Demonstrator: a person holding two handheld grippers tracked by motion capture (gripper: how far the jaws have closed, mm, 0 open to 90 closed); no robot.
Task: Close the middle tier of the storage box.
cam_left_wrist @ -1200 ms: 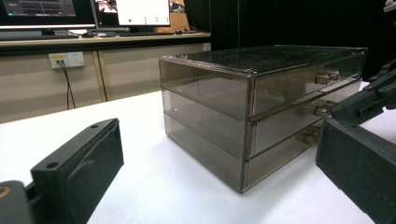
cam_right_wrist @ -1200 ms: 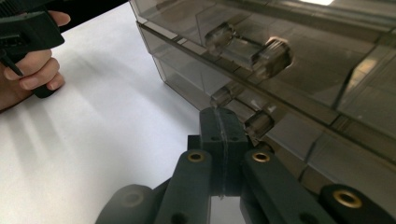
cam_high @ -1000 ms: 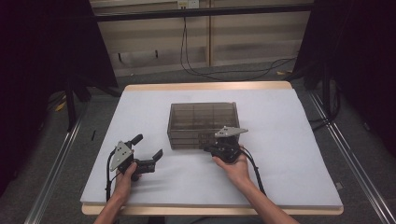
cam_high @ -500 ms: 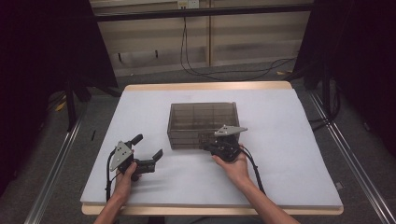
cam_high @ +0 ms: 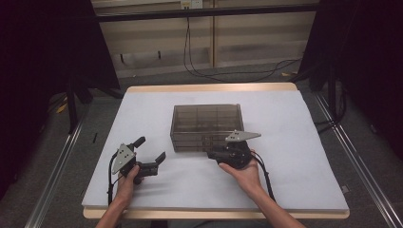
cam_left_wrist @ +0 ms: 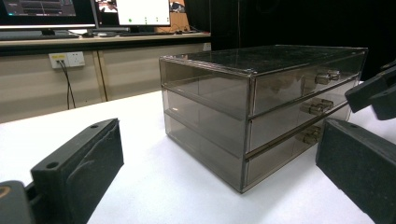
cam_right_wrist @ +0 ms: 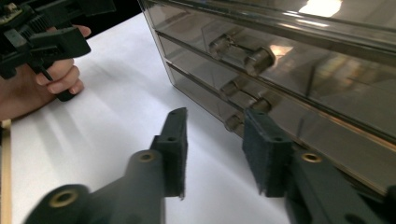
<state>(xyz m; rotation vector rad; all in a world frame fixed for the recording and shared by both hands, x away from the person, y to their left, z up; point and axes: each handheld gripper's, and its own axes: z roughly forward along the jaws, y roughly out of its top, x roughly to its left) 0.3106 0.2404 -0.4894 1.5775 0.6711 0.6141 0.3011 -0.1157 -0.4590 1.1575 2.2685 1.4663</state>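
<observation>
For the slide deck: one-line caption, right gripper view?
Right gripper, open, poised at the bottom knob of a smoky three-drawer box.

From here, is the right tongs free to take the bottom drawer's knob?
Probably yes: the right tongs stand open just short of the bottom drawer knob, with only bare table between them.

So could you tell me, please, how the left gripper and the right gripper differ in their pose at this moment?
The left gripper rests off to the side of the smoked drawer box, jaws spread wide and empty. The right gripper sits at the box's front, by the bottom drawer's knob; its jaws, narrower than the left's, have just been opening, with nothing between them. Each is held in one hand low over the white table.
</observation>
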